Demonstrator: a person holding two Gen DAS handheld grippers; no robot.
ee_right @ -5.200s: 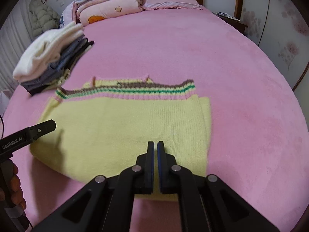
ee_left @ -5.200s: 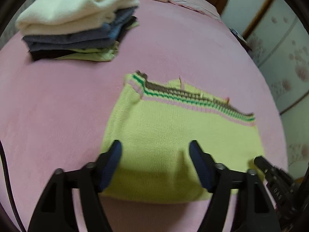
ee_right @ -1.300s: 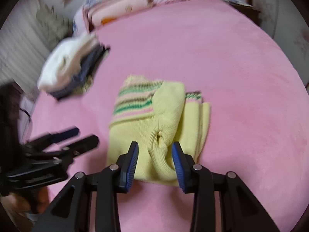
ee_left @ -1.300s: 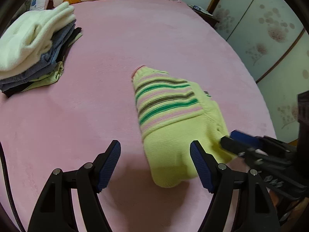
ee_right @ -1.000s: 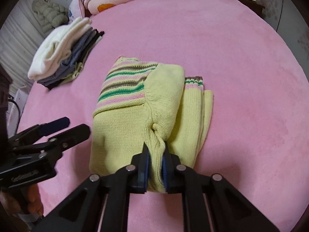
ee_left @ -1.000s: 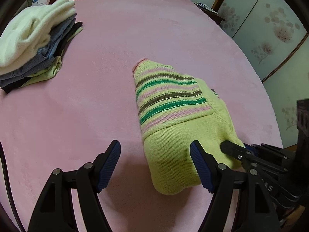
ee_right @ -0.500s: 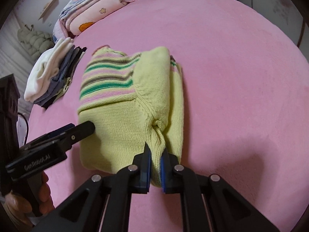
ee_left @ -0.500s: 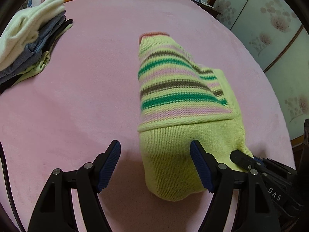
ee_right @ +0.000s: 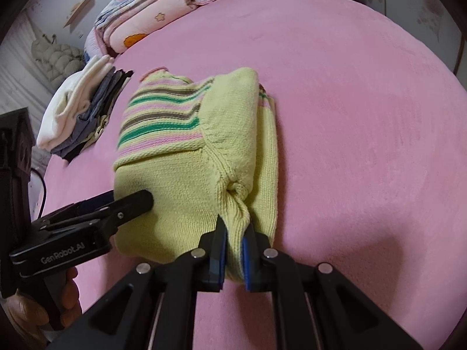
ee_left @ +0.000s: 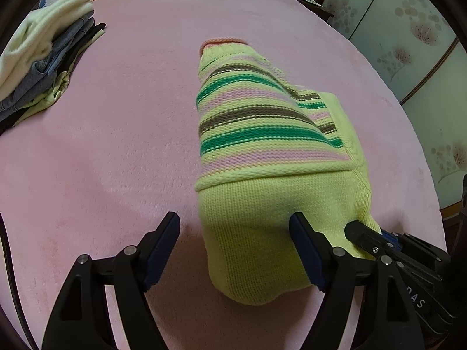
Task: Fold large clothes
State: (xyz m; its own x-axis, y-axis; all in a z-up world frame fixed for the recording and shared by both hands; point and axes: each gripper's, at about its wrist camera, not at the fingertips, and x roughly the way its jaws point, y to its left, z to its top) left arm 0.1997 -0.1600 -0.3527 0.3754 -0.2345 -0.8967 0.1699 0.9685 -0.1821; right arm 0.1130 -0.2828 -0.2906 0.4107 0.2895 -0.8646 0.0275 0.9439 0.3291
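A yellow knit sweater (ee_left: 262, 151) with green, pink and brown stripes is folded into a thick bundle and held raised over the pink bed. It also shows in the right wrist view (ee_right: 186, 151). My right gripper (ee_right: 235, 233) is shut on a bunched fold at the sweater's near edge; it also shows in the left wrist view (ee_left: 376, 242). My left gripper (ee_left: 235, 242) is open, its right finger against the sweater's near end and its left finger over the bed. It also shows in the right wrist view (ee_right: 128, 201), beside the bundle's left side.
A stack of folded clothes (ee_left: 38, 67) lies at the left of the pink bed (ee_left: 116, 145); it also shows in the right wrist view (ee_right: 84, 110). Folded quilts and a pillow (ee_right: 146, 20) lie at the head. Patterned wardrobe doors (ee_left: 408, 43) stand on the right.
My right gripper closed on a bunched fold of the sweater and has lifted the bundle toward the cameras. My left gripper stayed open beside it.
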